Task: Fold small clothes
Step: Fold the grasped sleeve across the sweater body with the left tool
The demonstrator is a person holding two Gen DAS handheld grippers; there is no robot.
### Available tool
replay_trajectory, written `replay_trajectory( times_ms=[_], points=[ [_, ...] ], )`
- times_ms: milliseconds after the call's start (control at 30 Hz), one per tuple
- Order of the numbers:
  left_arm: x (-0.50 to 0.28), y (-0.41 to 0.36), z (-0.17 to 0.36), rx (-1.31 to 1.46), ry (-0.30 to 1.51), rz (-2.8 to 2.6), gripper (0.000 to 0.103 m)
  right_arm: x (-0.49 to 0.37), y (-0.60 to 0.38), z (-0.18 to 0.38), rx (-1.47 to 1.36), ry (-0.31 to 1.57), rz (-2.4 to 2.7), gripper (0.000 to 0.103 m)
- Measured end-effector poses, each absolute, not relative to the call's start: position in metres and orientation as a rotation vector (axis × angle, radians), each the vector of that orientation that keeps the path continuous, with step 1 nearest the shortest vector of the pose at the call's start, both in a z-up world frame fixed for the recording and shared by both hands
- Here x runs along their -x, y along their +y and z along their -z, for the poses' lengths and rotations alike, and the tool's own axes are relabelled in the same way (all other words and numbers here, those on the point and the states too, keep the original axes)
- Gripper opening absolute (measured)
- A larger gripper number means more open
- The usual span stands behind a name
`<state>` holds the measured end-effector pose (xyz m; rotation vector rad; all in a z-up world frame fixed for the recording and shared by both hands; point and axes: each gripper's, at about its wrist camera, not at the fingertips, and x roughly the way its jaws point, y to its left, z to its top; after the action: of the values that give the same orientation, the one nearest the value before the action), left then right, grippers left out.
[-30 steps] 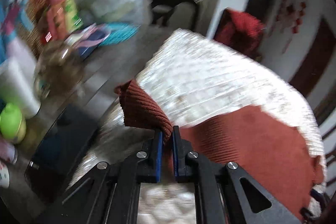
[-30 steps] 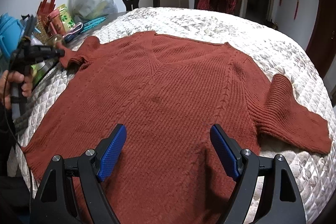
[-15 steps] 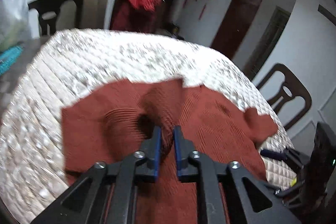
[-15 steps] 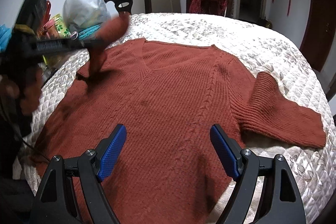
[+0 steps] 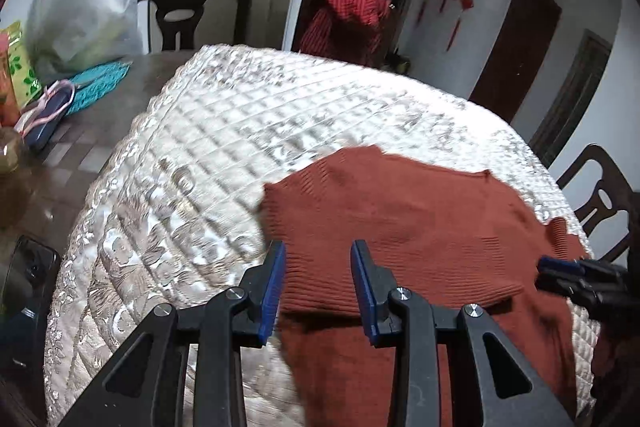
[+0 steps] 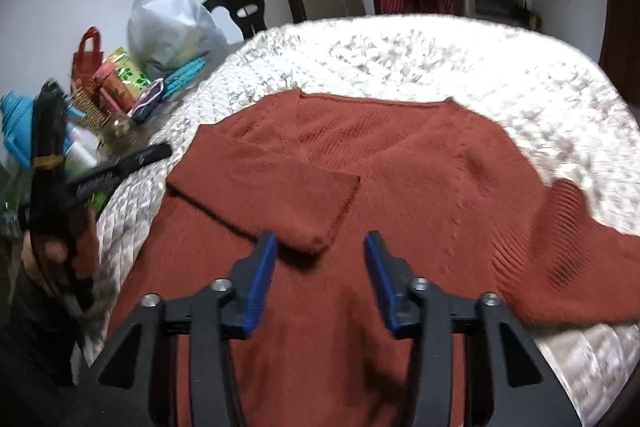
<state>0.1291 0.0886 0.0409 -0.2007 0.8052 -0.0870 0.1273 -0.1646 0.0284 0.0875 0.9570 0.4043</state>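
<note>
The left gripper (image 5: 318, 283) is found with its jaws apart and opening, and nothing is clamped between them; one second ago the same jaws were pressed together on the cuff of the left sleeve (image 6: 276, 195), which had been lifted off the quilt. That sleeve has since been carried across and released, and it is now seen lying folded over the chest of the sweater (image 6: 400, 163), its cuff just ahead of the right gripper (image 6: 320, 279). The right gripper's jaws, held wide a second ago, are closing; no fabric is seen between the pads, which hover above the sweater's lower body. From this it is judged that the first sleeve fold is done and that the right sleeve (image 6: 576, 247), spread outward over the quilt, remains to be folded. The sweater is rust-red, ribbed, with a V-neck, and is laid face up and mostly flat on the white quilted cover (image 5: 208, 147) of the round tabletop. The folded sleeve lies at a slant rather than square to the body. Both views are blurred, so fine creases cannot be assessed. A plastic bag (image 6: 172, 23) and assorted clutter stand well apart at the far left edge.
</note>
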Motion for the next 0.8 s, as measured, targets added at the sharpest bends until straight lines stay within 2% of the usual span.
replay_trajectory(
  times_ms=[67,167,267,300,500,700,800],
  points=[
    [-0.131,0.089,-0.035,0.189,0.815,0.075,0.036,-0.147,-0.159,-0.016,-0.081,1.003,-0.38,0.041],
    [-0.134,0.089,-0.026,0.191,0.841,0.08,0.036,-0.16,-0.15,-0.003,-0.061,1.039,-0.37,0.028],
    [-0.139,0.089,-0.02,0.181,0.864,0.076,0.035,-0.162,-0.147,-0.008,-0.064,1.032,-0.382,0.006],
    [-0.14,0.088,-0.019,0.182,0.868,0.078,0.032,-0.163,-0.146,-0.011,-0.058,1.022,-0.385,0.004],
    [-0.141,0.089,-0.022,0.2,0.856,0.08,0.03,-0.176,-0.153,-0.041,-0.09,0.904,-0.42,0.004],
    [-0.142,0.089,-0.025,0.196,0.856,0.063,0.03,-0.2,-0.164,-0.014,-0.105,1.0,-0.405,0.004],
    [-0.138,0.085,-0.03,0.183,0.842,0.07,0.03,-0.188,-0.167,-0.02,-0.101,0.975,-0.394,0.005]
  ],
)
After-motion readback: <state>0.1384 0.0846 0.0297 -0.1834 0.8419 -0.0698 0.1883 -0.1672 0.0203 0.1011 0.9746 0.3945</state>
